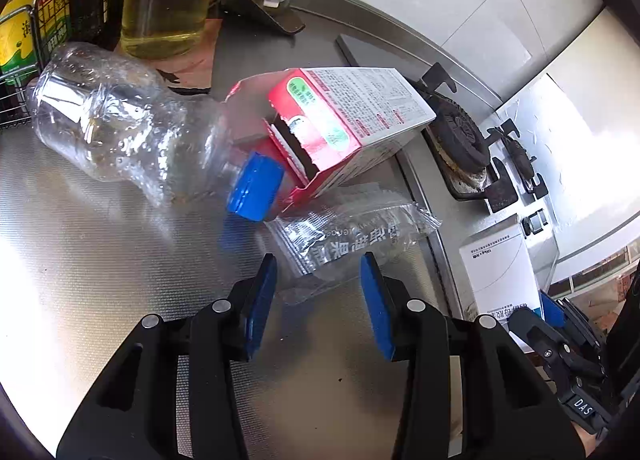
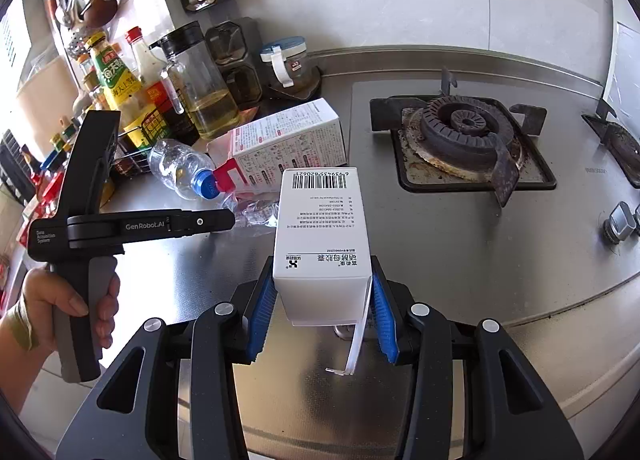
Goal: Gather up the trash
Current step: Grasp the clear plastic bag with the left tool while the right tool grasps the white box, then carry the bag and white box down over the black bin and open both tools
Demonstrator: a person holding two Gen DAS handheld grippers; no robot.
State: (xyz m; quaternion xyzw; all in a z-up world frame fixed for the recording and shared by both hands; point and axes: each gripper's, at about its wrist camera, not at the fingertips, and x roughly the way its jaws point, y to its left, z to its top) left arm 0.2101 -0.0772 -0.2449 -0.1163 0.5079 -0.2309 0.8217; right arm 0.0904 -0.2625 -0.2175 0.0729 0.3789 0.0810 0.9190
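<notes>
A clear plastic wrapper point(image 1: 352, 244) with printed characters lies flat on the steel counter. Its near end sits between the tips of my left gripper point(image 1: 319, 284), which is open, its blue pads clear of the film. Behind the wrapper lie a crumpled clear bottle point(image 1: 120, 124) with a blue cap point(image 1: 256, 188) and an opened red-and-white carton point(image 1: 340, 116), both on their sides. My right gripper point(image 2: 322, 300) is shut on a white box point(image 2: 320, 228) with a barcode, held above the counter, one end flap hanging loose.
A glass oil jug point(image 1: 164, 8) and a wire rack of sauce bottles point(image 2: 120, 80) stand at the back left, with a lidded jar point(image 2: 284, 60) beside them. The gas burner point(image 2: 460, 132) and its knob point(image 2: 618, 220) lie to the right. A hand point(image 2: 60, 300) grips the left gripper's handle.
</notes>
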